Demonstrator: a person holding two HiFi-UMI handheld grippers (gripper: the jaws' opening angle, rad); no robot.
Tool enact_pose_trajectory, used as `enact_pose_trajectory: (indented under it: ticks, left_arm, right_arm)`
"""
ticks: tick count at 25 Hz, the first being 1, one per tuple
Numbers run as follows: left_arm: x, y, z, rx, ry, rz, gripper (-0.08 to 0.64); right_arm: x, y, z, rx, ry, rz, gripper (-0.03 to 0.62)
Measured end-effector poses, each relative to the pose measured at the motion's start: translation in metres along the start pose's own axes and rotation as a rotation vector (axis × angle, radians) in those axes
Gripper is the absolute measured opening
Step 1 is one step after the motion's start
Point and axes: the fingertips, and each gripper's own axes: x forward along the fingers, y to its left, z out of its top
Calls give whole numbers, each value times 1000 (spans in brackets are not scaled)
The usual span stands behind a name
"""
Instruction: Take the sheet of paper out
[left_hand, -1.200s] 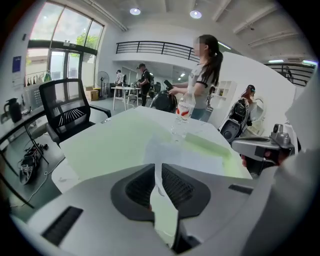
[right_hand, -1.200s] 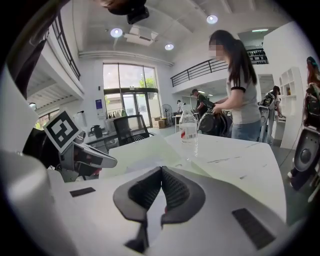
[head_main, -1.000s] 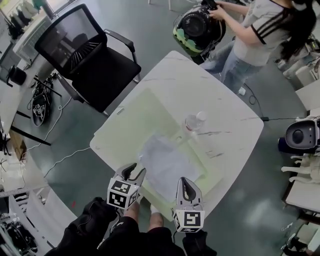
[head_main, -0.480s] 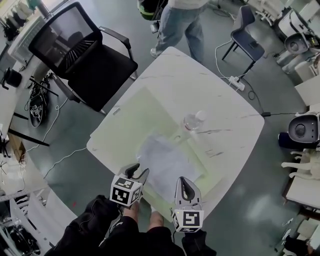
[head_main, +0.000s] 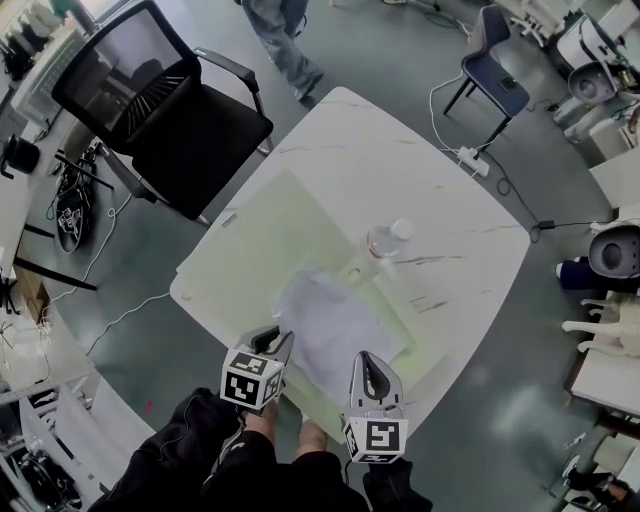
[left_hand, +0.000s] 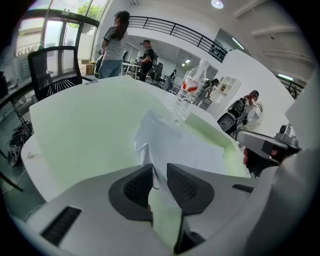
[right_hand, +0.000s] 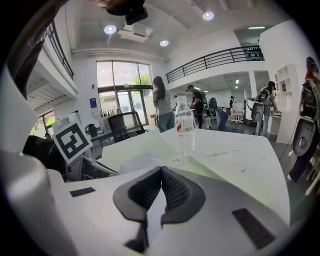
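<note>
The fingers (left_hand: 137, 187) of the left gripper (left_hand: 160, 172) are standing a little apart and have just been closing; the near corner of the sheet of paper (left_hand: 175, 142) is reaching into the gap between them, but the pads are not yet pressing on it as far as the left gripper view is showing, so nothing is being gripped there. The fingers (right_hand: 175, 187) of the right gripper (right_hand: 161, 170) are clenching tip to tip; a thin pale layer is showing between them, which I am judging to be the near edge of the green folder (head_main: 285, 225), pinched to keep it from sliding. Just ahead of both pairs of fingers the sheet is lying on the folder; whether it is lying on top or tucked under a clear leaf I cannot tell. Its far end is pointing toward the water bottle (head_main: 386, 240), which is standing upright well beyond the fingers; the folder is resting on the white tabletop (head_main: 440, 190), which is spreading out beyond it. The task is sitting at its opening: the reach is looking done and the pinch is being made; closing on the corner and drawing the sheet clear of the folder are remaining.
</note>
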Motion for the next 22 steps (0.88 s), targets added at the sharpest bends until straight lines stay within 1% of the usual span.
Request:
enact_pose_trajectory:
  ticks: [2,7,12,22]
  left_arm:
    - [0,0,-1,-2,0,3,76]
    - [0,0,0,-12,-11,8,40]
    - [-1,2,1,-23,-27,15,26]
    - [-6,0,3,-32,-58,11,25]
  right_arm:
    - [0,0,0,4,0,-2,17]
    - [-2,-1,-3,13,4,-7,17]
    - [-2,1,-2,13,4,-6,17]
    - [-7,2,-4,13,2,-7,17]
